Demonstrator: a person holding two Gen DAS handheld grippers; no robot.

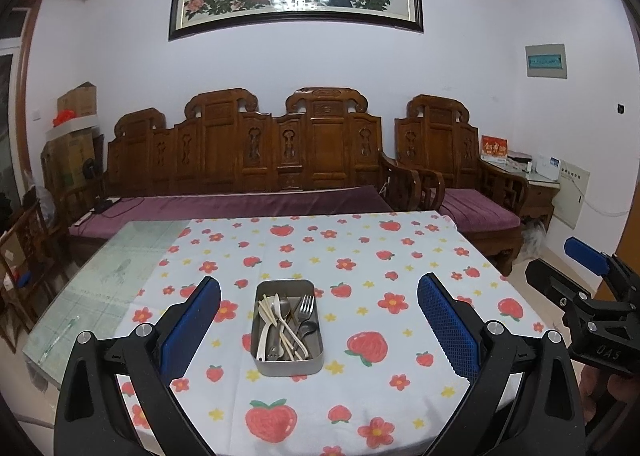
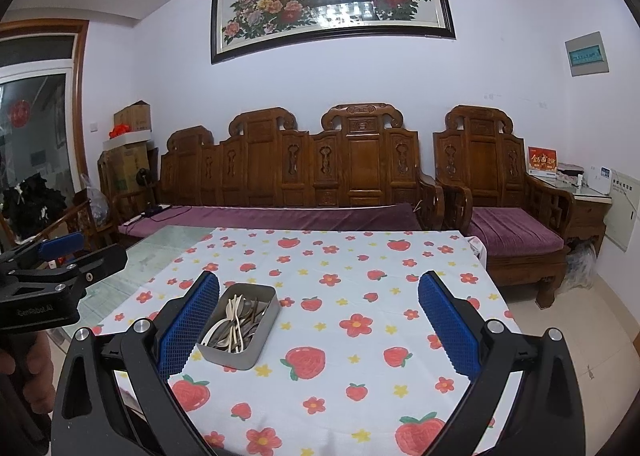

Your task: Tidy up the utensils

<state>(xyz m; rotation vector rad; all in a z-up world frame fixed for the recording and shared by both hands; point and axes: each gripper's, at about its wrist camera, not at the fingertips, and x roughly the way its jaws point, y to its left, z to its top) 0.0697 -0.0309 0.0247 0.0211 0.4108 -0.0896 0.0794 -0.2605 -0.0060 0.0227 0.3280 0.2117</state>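
A rectangular metal tin [image 1: 287,364] stands on the strawberry-print tablecloth [image 1: 360,280], holding a fork [image 1: 306,306], spoons and pale chopsticks [image 1: 269,316] in a loose heap. My left gripper [image 1: 318,308] hangs above the table's near edge, open, with the tin centred between its blue pads and nothing held. In the right wrist view the same tin [image 2: 240,326] sits just right of the left blue pad [image 2: 188,328]. My right gripper [image 2: 318,312] is open and holds nothing. Each gripper shows at the edge of the other's view.
The cloth covers most of a glass-topped table [image 1: 100,276], bare at the left. Behind it stands a carved wooden sofa [image 1: 248,152] with purple cushions and a matching armchair [image 1: 452,160]. Cardboard boxes [image 1: 76,128] are stacked at the far left. A hand [image 2: 28,376] grips the other handle.
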